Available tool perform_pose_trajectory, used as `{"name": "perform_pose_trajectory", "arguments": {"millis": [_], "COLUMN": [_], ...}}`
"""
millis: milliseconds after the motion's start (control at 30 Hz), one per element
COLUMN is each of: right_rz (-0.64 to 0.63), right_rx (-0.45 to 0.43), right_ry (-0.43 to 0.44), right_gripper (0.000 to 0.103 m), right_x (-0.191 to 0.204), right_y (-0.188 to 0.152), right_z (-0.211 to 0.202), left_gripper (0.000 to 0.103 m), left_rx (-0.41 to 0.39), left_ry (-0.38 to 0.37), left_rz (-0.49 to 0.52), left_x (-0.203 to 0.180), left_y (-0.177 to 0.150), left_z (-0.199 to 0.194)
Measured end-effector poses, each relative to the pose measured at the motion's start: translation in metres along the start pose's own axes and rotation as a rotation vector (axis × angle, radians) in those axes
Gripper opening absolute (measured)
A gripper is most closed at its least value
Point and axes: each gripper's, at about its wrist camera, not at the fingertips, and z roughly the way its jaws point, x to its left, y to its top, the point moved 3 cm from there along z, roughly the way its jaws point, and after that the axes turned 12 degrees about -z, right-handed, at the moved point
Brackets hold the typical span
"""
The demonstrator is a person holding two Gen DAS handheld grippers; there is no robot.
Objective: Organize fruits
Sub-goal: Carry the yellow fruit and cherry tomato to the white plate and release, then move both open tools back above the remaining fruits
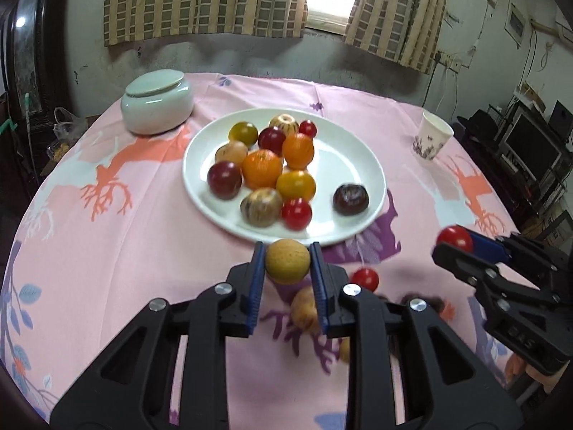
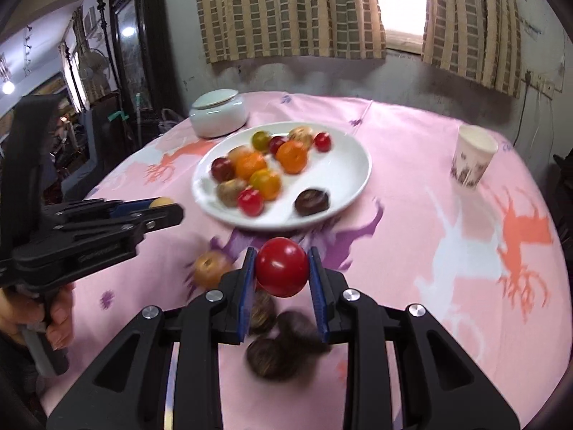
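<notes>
Left gripper (image 1: pixel 287 258): closed on a round tan fruit (image 1: pixel 287 261), blue pads touching it on both sides, held above the pink tablecloth (image 1: pixel 143 251) just before the near rim of the white plate (image 1: pixel 343 168). No long axis to tell on this fruit, nearly a ball. Seen from the right wrist view as left gripper (image 2: pixel 163 211) with only a small part of the tan fruit (image 2: pixel 162 202) showing between the fingers.

On the plate: oranges (image 1: pixel 262 167), dark red plums, small red tomatoes and one dark brown fruit (image 1: pixel 350 199) apart near the right rim. Below the left gripper, on the cloth: a small red tomato (image 1: pixel 364 279) and a blurred yellowish fruit (image 1: pixel 304 310).

Right gripper (image 2: pixel 282 272): closed to the width of a red tomato (image 2: pixel 282 271), held off the cloth, also round. Under it, blurred dark brown fruits (image 2: pixel 274 358); left of it, a yellow-brown fruit (image 2: pixel 211 268) lying on the cloth.
</notes>
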Motion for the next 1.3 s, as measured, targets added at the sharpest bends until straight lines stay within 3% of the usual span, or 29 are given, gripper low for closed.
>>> {"name": "perform_pose_trajectory", "arguments": {"millis": [200, 333, 367, 400, 433, 467, 500, 533, 700, 1000, 1167, 1300], "right_rz": [-0.002, 0.167, 0.235, 0.312, 0.355, 0.381, 0.391, 0.396, 0.415, 0.436, 0.355, 0.367], "right_rx": [0.046, 0.034, 0.031, 0.036, 0.037, 0.029, 0.012, -0.017, -0.033, -0.035, 0.002, 0.000], "right_ry": [-0.004, 0.054, 0.094, 0.133, 0.137, 0.124, 0.108, 0.092, 0.105, 0.118, 0.031, 0.057], "right_gripper": [0.029, 0.029, 0.030, 0.031, 0.033, 0.045, 0.068, 0.074, 0.076, 0.087, 0.087, 0.087], "right_x": [-0.022, -0.047, -0.053, -0.062, -0.065, -0.070, -0.072, -0.073, -0.077, -0.063, -0.043, -0.032], "right_y": [0.031, 0.043, 0.043, 0.040, 0.039, 0.036, 0.034, 0.033, 0.022, -0.019, -0.043, -0.064], "right_z": [0.057, 0.083, 0.087, 0.091, 0.092, 0.090, 0.086, 0.080, 0.054, 0.003, -0.021, -0.031], "left_gripper": [0.025, 0.026, 0.038, 0.060, 0.069, 0.077, 0.077, 0.077, 0.091, 0.096, 0.096, 0.096], "left_rx": [0.008, -0.004, -0.017, -0.031, -0.048, -0.068, -0.082, -0.079, -0.015, 0.040, 0.059, 0.040], "left_ry": [0.000, 0.007, 0.016, 0.022, 0.024, 0.027, 0.027, 0.028, 0.022, 0.005, 0.009, 0.035], "left_rz": [-0.015, -0.061, -0.077, -0.093, -0.107, -0.115, -0.116, -0.109, -0.141, -0.255, -0.208, -0.152], "left_x": [-0.009, -0.011, -0.010, -0.009, -0.008, -0.007, -0.007, -0.007, 0.002, 0.022, 0.017, 0.012], "left_y": [0.024, 0.045, 0.049, 0.052, 0.053, 0.053, 0.053, 0.052, 0.036, -0.015, -0.043, -0.058], "left_z": [0.034, 0.055, 0.056, 0.055, 0.052, 0.048, 0.045, 0.043, 0.036, 0.011, 0.003, -0.003]}}
